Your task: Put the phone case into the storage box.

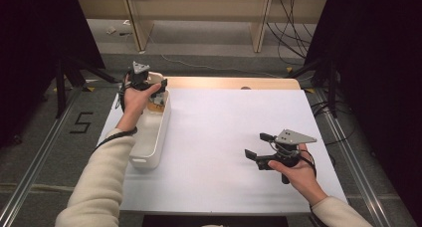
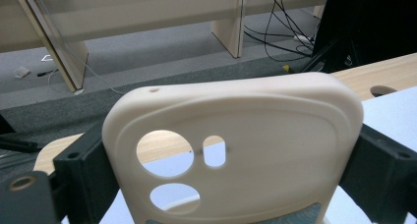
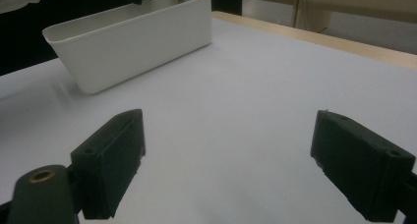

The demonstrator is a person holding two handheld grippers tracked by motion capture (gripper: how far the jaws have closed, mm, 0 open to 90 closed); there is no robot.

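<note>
A cream phone case [image 2: 255, 130] with round camera cut-outs stands upright between the jaws of my left gripper [image 2: 233, 175], which press on its two sides. In the high view the left gripper [image 1: 143, 79] hangs over the far end of the long white bin [image 1: 158, 137], with the phone case [image 1: 156, 78] showing pale at its tip. My right gripper [image 1: 255, 145] hovers low over the white table sheet [image 1: 219, 132] at the right front. The right gripper [image 3: 226, 160] is open, its jaws wide apart with bare table between them, and it faces the bin [image 3: 133, 42].
The bin runs along the table's left edge and holds some small items [image 1: 156, 101] at its far end. A wooden table edge [image 1: 234, 82] shows beyond the sheet. Cables [image 2: 280, 32] and wooden furniture legs [image 2: 231, 22] lie on the floor behind.
</note>
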